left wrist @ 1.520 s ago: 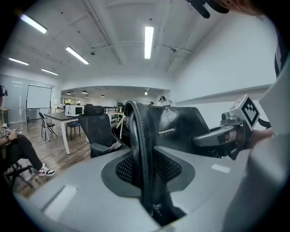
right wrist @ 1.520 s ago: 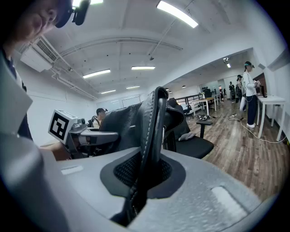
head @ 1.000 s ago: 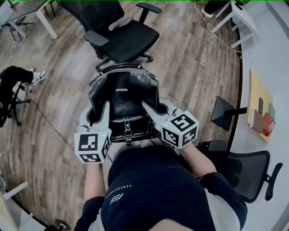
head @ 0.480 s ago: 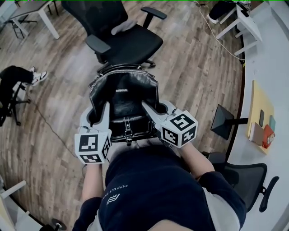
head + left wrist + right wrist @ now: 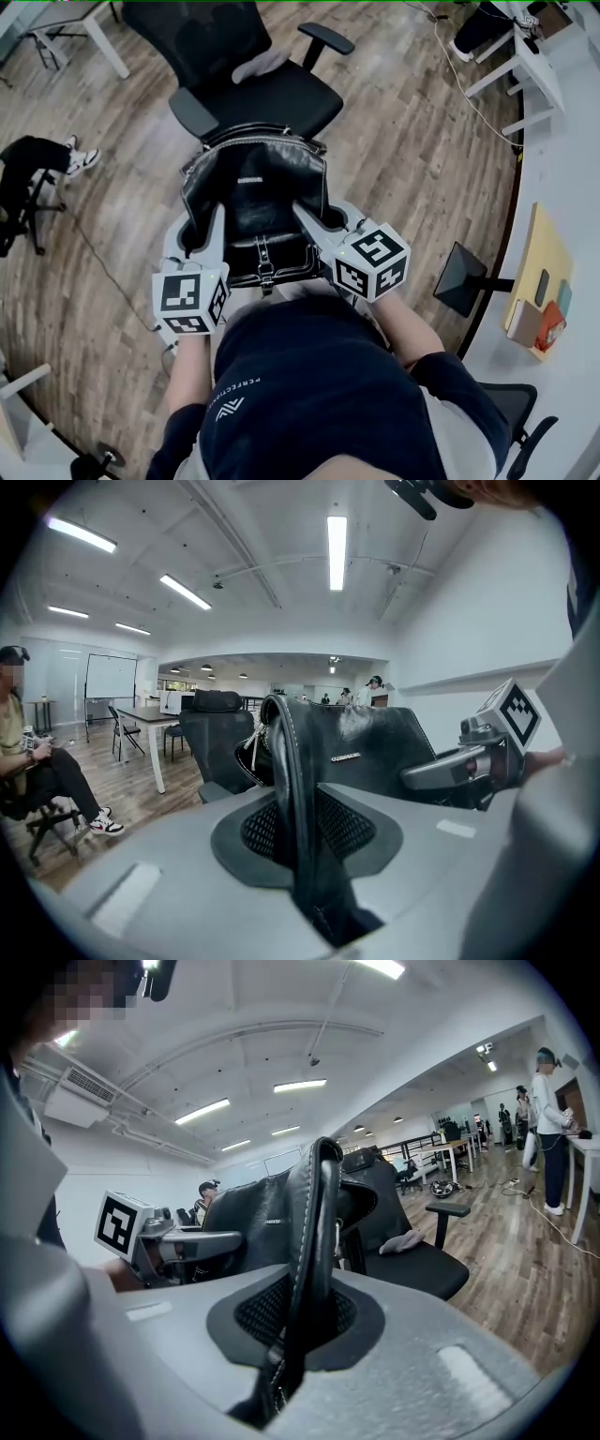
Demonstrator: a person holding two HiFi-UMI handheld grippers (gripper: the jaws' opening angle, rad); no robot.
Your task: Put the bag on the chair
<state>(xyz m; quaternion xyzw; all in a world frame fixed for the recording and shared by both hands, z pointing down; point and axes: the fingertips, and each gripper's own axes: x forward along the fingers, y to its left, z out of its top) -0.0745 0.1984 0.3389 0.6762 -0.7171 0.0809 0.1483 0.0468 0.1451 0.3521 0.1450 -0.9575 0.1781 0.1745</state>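
A black leather bag (image 5: 255, 202) with silver zips and a buckled front strap hangs in the air between the 2 grippers, its front panel facing up toward the head camera. The left gripper (image 5: 214, 230) is clamped on the stitched leather edge (image 5: 289, 780) at the bag's left side, its dark mesh pads pressed against the leather from both sides. The right gripper (image 5: 305, 214) is closed in the same way on the stitched edge (image 5: 314, 1241) at the bag's right side, that edge running upright through its nearly closed jaws. Each gripper carries a white cube with black square markers, the left cube (image 5: 190, 300) and the right cube (image 5: 366, 261) both sitting close to the person's dark blue shirt (image 5: 319, 394). The bag is held just in front of a black mesh-backed office chair (image 5: 272, 98), and from above its top edge overlaps the front rim of the seat; it is carried by the grippers, not resting on the seat. A small grey cloth (image 5: 261, 64) lies on the chair seat near the backrest. Under everything is a wood-plank floor (image 5: 403, 159). A seated person (image 5: 33, 164) in dark trousers is at the far left, and a white desk (image 5: 572, 178) with a yellow board (image 5: 536, 262) on it runs along the right edge
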